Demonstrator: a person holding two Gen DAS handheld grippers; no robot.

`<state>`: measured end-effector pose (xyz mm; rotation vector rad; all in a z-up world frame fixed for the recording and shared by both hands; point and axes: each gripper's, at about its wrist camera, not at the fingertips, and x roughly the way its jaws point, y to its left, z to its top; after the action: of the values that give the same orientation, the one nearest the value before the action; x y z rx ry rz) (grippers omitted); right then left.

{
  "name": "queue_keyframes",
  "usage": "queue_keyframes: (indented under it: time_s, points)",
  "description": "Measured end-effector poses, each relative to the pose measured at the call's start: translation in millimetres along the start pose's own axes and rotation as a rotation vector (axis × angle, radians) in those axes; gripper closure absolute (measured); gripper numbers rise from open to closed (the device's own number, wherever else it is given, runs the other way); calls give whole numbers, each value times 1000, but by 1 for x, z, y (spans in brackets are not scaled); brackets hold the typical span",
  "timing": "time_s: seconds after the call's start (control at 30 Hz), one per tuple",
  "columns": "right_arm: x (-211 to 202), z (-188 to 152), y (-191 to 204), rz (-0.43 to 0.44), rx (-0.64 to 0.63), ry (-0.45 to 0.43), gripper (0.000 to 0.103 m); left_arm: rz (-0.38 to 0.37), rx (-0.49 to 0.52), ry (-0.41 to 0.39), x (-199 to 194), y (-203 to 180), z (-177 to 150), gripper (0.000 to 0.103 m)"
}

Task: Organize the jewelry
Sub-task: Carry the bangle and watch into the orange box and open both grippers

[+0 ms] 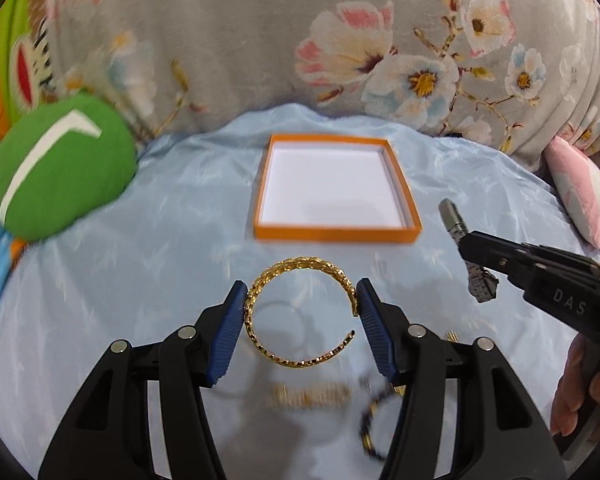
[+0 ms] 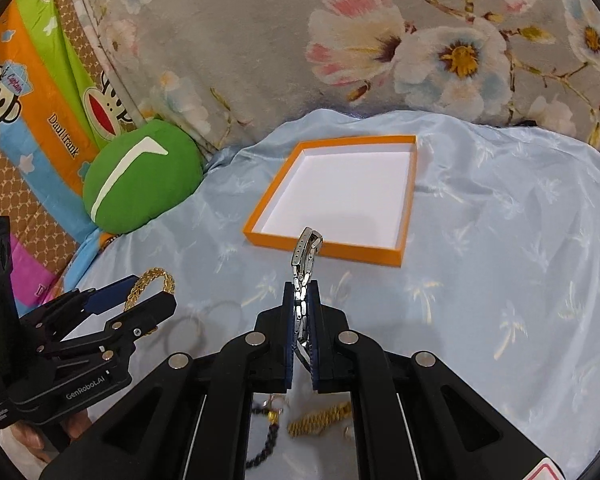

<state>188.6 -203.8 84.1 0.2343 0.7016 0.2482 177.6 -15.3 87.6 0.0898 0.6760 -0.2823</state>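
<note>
The left gripper (image 1: 302, 300) pinches a gold bangle (image 1: 300, 312) across its width, one blue pad on each side of the open ring. The right gripper (image 2: 302, 300) is pressed together on a silver watch band (image 2: 305, 264), whose clasp end sticks up past the fingertips. Both pieces hang clear of the blue sheet (image 2: 500, 260), on the near side of the orange box (image 1: 336, 236), which lies open and empty with a white floor.

To do this step well, each piece should clear the box's near wall before the pads let go, low over the white floor so nothing bounces out. The bangle should go toward the box's left half and the watch band toward its right, so the grippers do not meet.

More jewelry lies on the sheet nearer than the box: a gold chain (image 2: 320, 420) and dark beads (image 2: 264, 448). A green cushion (image 2: 140, 176) sits well left of the box. Nothing blocks the way.
</note>
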Motion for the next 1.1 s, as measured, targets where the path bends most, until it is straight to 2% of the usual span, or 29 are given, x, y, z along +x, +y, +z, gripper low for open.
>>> queue_keyframes:
  time_s: [0.17, 0.33, 0.43, 0.53, 0.7, 0.87, 0.97, 1.03, 1.1]
  points:
    - [47, 54, -24, 51, 17, -12, 98, -36, 21, -5, 56, -1, 49, 48]
    - [101, 96, -48, 59, 36, -7, 98, -34, 22, -31, 117, -1, 93, 48]
    - [128, 113, -60, 45, 32, -3, 98, -30, 21, -12, 159, 0, 113, 49]
    - [151, 122, -71, 23, 24, 7, 98, -36, -4, 30, 201, 4, 126, 49]
    - [176, 126, -87, -28, 11, 35, 98, -20, -2, 78, 242, 4, 135, 49]
    - [185, 127, -80, -169, -83, 29, 98, 7, 29, 107, 261, -2, 138, 49]
    - [193, 126, -70, -199, -136, 48, 97, 17, 32, 145, 270, -4, 139, 48]
    - [192, 125, -66, -212, -155, 26, 97, 10, 27, 160, 273, -4, 140, 48]
    - [189, 126, -64, -229, -163, 6, 96, 17, 24, 159, 274, -2, 141, 43]
